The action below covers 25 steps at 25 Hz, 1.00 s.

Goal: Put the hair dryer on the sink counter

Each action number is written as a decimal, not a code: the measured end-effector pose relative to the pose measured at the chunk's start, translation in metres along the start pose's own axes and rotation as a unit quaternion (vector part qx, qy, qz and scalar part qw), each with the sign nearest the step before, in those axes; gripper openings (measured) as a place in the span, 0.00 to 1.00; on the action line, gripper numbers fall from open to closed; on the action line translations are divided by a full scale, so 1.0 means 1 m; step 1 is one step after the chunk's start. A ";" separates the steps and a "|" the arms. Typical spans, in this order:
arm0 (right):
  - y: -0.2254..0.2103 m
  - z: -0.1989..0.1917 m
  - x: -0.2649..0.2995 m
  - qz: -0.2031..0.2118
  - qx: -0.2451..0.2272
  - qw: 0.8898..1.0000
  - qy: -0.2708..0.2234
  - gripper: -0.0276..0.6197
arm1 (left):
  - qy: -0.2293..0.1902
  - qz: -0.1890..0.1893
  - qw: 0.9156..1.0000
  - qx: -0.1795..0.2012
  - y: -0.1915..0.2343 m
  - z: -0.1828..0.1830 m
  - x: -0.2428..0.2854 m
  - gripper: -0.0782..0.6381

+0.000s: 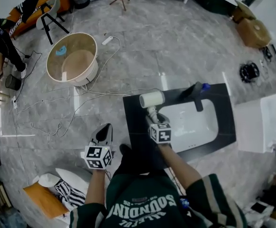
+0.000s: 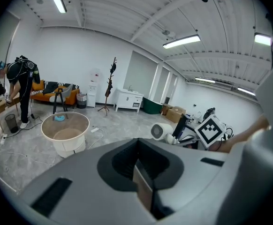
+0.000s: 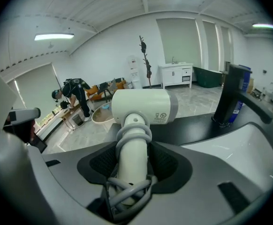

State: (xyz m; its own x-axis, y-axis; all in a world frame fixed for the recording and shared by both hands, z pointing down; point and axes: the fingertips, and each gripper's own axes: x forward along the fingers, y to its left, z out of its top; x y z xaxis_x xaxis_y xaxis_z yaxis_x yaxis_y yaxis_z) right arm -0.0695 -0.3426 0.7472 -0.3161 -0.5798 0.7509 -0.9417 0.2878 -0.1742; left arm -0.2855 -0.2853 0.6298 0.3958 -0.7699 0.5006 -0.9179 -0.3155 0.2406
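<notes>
A white hair dryer (image 1: 151, 100) (image 3: 141, 108) with its grey cord wound round the handle is held by my right gripper (image 1: 153, 117) (image 3: 129, 172), which is shut on the handle. The dryer's barrel hangs over the left part of the black sink counter (image 1: 134, 112) (image 3: 193, 125), above its surface. My left gripper (image 1: 103, 136) (image 2: 143, 184) is shut and holds nothing, low beside the counter's left edge; in the left gripper view the hair dryer (image 2: 161, 131) shows ahead to the right.
The counter holds a white basin (image 1: 192, 122) and a black faucet (image 1: 196, 96) (image 3: 230, 95) with a blue bottle behind. A round white tub (image 1: 73, 58) (image 2: 65, 132) and trailing cables (image 1: 57, 110) lie on the grey floor. A person (image 2: 19, 86) bends at the far left.
</notes>
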 end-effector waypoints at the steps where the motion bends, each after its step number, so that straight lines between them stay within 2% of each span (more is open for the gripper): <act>1: -0.001 -0.002 0.006 -0.005 0.000 1.000 0.006 0.36 | 0.002 0.001 1.000 0.000 0.004 0.000 -0.001 0.11; 15: -0.008 -0.025 0.033 -0.038 0.005 0.997 0.065 0.36 | 0.012 0.007 1.000 -0.007 0.014 -0.010 -0.002 0.11; 17: -0.002 -0.026 0.033 -0.031 0.007 0.997 0.071 0.36 | 0.011 0.009 1.000 -0.009 0.013 -0.008 -0.003 0.11; 21: 0.018 -0.030 0.038 0.013 0.020 0.996 0.082 0.36 | 0.010 0.014 1.000 -0.014 0.007 -0.011 -0.007 0.11; 23: 0.013 -0.030 0.035 0.010 0.021 0.996 0.081 0.36 | 0.010 0.016 1.000 -0.014 0.003 -0.013 -0.009 0.11; 25: 0.001 -0.028 0.032 -0.012 0.003 0.997 0.078 0.36 | 0.009 0.018 1.000 -0.009 -0.001 -0.014 -0.010 0.11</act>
State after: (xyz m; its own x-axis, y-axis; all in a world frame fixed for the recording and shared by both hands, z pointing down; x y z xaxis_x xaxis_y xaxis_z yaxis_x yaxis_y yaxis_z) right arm -0.0776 -0.3398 0.7886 -0.2728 -0.4604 0.8448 -0.9495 0.2702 -0.1593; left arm -0.2883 -0.2693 0.6357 0.3638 -0.7698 0.5245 -0.9308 -0.2782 0.2373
